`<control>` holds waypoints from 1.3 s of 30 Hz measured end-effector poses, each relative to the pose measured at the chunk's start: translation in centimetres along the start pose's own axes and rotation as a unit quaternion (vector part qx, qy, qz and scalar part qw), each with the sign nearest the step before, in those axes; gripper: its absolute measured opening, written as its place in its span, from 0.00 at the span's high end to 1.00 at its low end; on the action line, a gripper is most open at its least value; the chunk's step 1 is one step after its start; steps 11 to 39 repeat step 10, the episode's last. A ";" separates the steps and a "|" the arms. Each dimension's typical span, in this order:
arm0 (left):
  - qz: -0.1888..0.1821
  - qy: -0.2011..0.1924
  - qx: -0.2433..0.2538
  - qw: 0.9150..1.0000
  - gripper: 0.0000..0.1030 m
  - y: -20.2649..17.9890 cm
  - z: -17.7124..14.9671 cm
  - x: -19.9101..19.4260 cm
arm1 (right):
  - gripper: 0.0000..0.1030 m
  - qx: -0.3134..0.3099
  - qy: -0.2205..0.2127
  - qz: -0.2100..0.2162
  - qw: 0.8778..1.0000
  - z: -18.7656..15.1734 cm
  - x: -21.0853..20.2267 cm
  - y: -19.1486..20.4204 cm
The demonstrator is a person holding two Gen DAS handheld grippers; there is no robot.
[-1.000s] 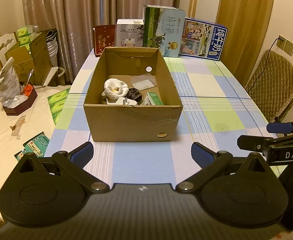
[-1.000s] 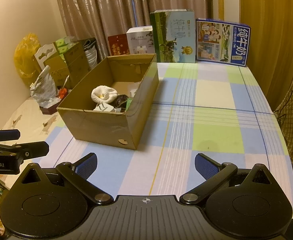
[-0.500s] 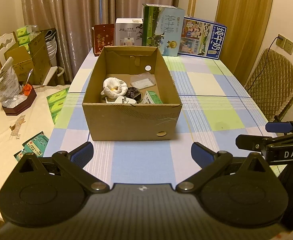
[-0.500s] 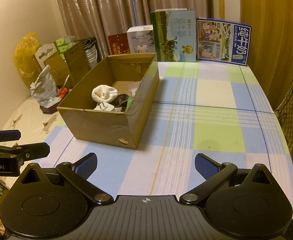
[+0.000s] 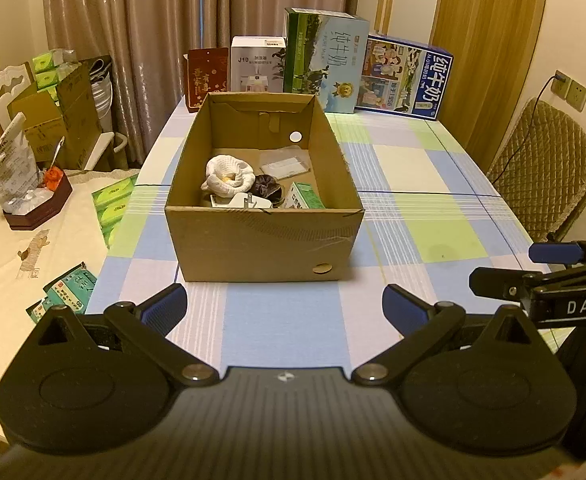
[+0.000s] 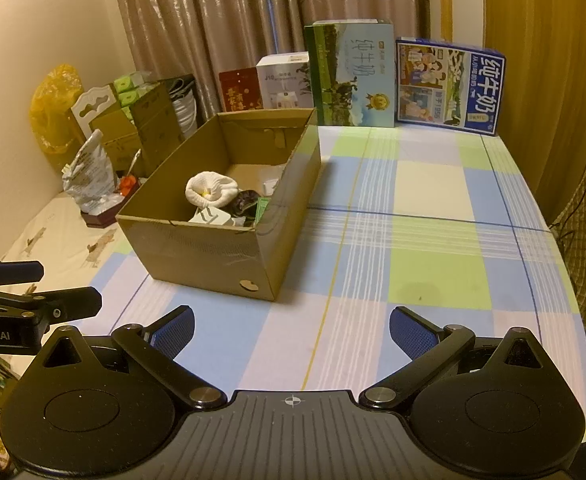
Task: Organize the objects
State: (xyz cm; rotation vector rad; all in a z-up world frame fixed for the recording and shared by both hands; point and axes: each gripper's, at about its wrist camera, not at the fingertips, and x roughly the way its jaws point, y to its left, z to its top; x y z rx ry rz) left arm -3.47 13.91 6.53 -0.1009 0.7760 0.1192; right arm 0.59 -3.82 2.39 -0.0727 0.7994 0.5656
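Observation:
An open cardboard box (image 5: 263,240) stands on the checked tablecloth, also in the right wrist view (image 6: 217,256). Inside lie a white cloth bundle (image 5: 229,174), a dark crumpled item (image 5: 268,188), a white plug adapter (image 5: 245,202), a green-and-white carton (image 5: 304,197) and a clear packet (image 5: 286,166). My left gripper (image 5: 283,310) is open and empty in front of the box. My right gripper (image 6: 291,330) is open and empty to the right of the box; it shows at the right edge of the left wrist view (image 5: 541,276).
Milk cartons (image 5: 325,60) and gift boxes (image 5: 257,64) line the table's far edge. A padded chair (image 5: 545,176) stands to the right. A side table at the left holds green packets (image 5: 111,208) and a foil bag (image 5: 11,172). The tablecloth (image 6: 413,248) stretches right of the box.
Both grippers drifted slightly; the box looks a little farther and higher in view. Both stay open and empty.

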 end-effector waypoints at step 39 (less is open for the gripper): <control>-0.010 -0.002 -0.006 1.000 0.01 0.2 0.2 0.0 | 0.02 -0.001 -0.001 0.000 1.000 0.1 0.1 0.0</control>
